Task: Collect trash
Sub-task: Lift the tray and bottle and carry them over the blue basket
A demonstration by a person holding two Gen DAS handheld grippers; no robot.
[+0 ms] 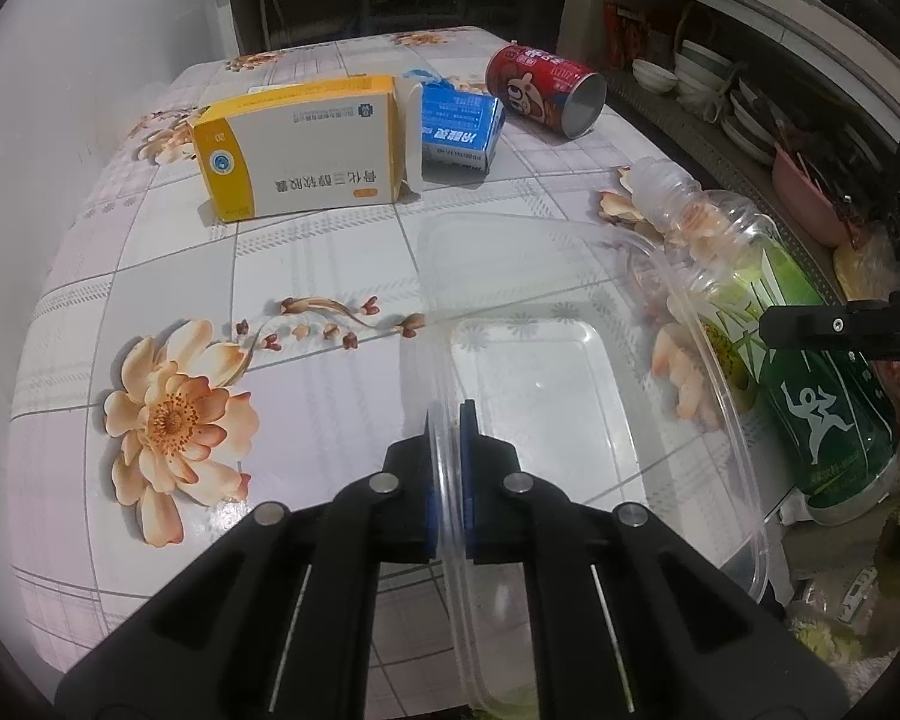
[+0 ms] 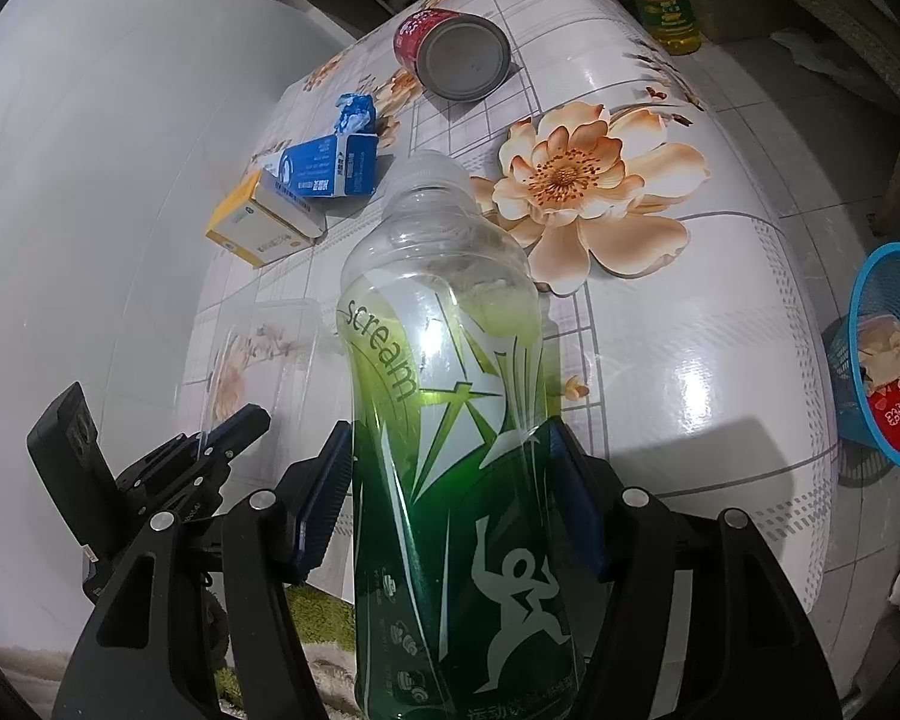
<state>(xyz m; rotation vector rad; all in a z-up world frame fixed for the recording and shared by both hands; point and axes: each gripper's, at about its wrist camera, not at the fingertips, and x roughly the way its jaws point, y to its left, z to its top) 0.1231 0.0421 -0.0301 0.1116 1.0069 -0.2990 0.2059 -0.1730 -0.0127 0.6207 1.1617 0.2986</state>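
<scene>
A: Left wrist view?
B: The left gripper (image 1: 450, 426) is clenched on the rim of a clear plastic container (image 1: 546, 396) over the floral table (image 1: 150, 276); yellow box (image 1: 300, 147), blue carton (image 1: 459, 132) and red can (image 1: 546, 90) lie beyond.

A: Right wrist view?
B: The right gripper (image 2: 459, 468) grasps the green bottle (image 2: 450, 420) above the table edge; a blue basket (image 2: 888, 354) sits on the floor to the right.

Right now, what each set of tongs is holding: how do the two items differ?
The left tongs pinch only the thin rim of the clear food container; the right tongs clamp the green bottle round its body. The container is colourless and shallow; the bottle is green-labelled and tall. Both are see-through plastic.
</scene>
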